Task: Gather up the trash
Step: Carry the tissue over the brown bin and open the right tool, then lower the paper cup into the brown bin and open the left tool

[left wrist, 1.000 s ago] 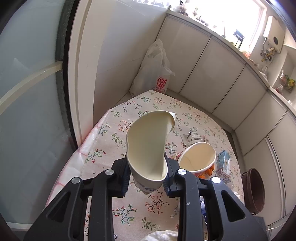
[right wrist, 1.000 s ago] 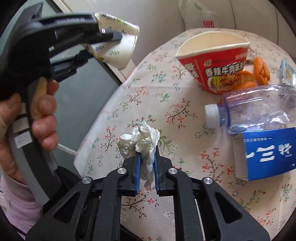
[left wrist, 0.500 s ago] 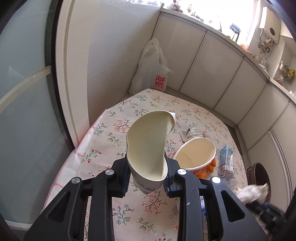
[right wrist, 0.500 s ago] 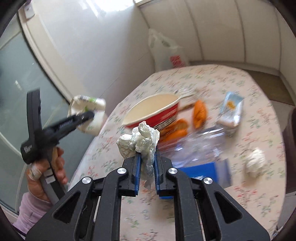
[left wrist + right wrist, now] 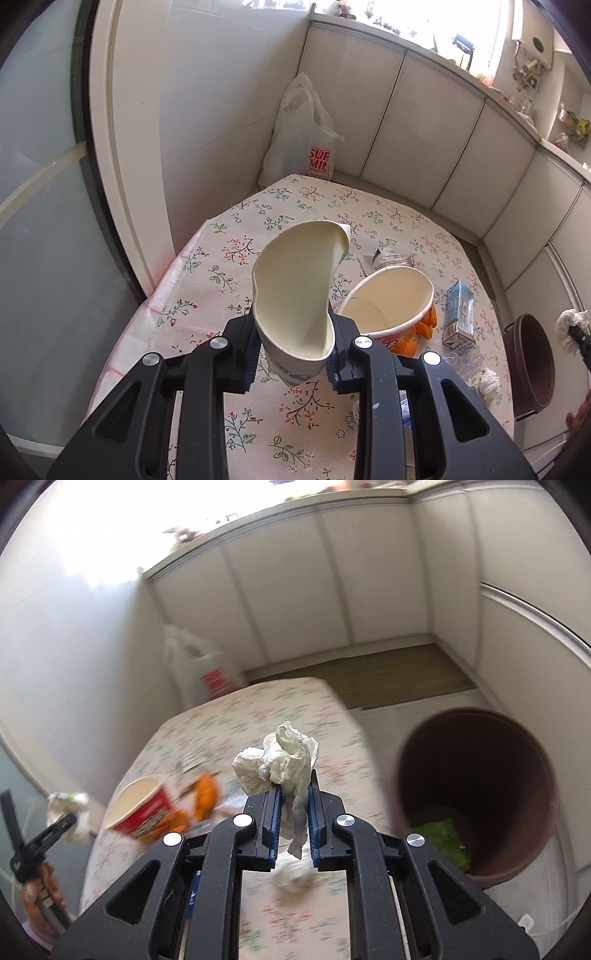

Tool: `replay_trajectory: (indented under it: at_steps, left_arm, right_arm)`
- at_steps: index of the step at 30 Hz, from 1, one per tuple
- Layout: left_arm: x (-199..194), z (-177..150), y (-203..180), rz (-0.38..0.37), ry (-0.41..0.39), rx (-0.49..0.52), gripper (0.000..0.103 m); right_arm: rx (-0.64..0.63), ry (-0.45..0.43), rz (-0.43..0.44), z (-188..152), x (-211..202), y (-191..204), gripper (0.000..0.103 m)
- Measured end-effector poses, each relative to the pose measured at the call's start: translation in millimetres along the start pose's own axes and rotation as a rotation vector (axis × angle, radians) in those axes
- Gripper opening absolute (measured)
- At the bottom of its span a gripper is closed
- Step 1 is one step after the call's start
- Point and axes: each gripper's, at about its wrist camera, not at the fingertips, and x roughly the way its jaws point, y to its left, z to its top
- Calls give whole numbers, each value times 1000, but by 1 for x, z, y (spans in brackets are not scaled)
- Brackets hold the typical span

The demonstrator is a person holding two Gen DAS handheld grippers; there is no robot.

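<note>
Now both your claws are loaded, held above the worktop (image 5: 258, 221).
Your left claw (image 5: 293, 356) is clamped on a squashed paper cup (image 5: 295, 295); your right claw (image 5: 293, 819) is clamped on a crumpled tissue (image 5: 277, 760), beside the brown bin (image 5: 476, 790) off the worktop's edge. View is motion-blurred.

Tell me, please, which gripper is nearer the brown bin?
Right. The right gripper hangs beside the brown bin; the left gripper is across the table.
</note>
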Motion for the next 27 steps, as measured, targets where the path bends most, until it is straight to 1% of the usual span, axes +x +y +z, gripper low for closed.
replay_trajectory:
  at_steps: [1, 5, 10, 13, 14, 15, 17, 19, 20, 22, 23, 27]
  left_arm:
    - [1, -1, -2, 5, -2, 3, 29]
    - [-2, -3, -10, 17, -31, 14, 29]
    - [-8, -6, -25, 48, -80, 70, 29]
    - [-11, -9, -34, 59, -103, 99, 29]
    - [-11, -10, -38, 64, -109, 111, 29]
    - [-12, -10, -41, 69, -114, 121, 29]
    - [-15, -11, -52, 78, -130, 148, 29]
    - [-22, -12, -68, 67, -150, 175, 29]
    - [-24, -13, -77, 54, -155, 182, 29]
    - [-29, -14, -99, 13, -159, 195, 29]
    - [-30, -15, -117, -23, -154, 212, 29]
    - [-27, -18, -189, -163, -115, 273, 29]
  right_arm:
    - [28, -15, -48, 3, -1, -17, 12]
    - [63, -56, -201, 4, 0, -53, 12]
    - [112, -48, -389, -3, 11, -94, 13]
    - [131, -40, -457, -7, 19, -105, 18]
    - [143, -50, -485, -10, 19, -109, 34]
    - [152, -60, -505, -10, 20, -114, 55]
    - [172, -100, -537, -16, 12, -117, 63]
    - [198, -129, -538, -21, 5, -122, 80]
    - [220, -144, -536, -23, 0, -124, 97]
    - [281, -199, -535, -32, -15, -128, 96]
    - [321, -217, -522, -37, -23, -128, 96]
    - [470, -230, -433, -69, -44, -144, 96]
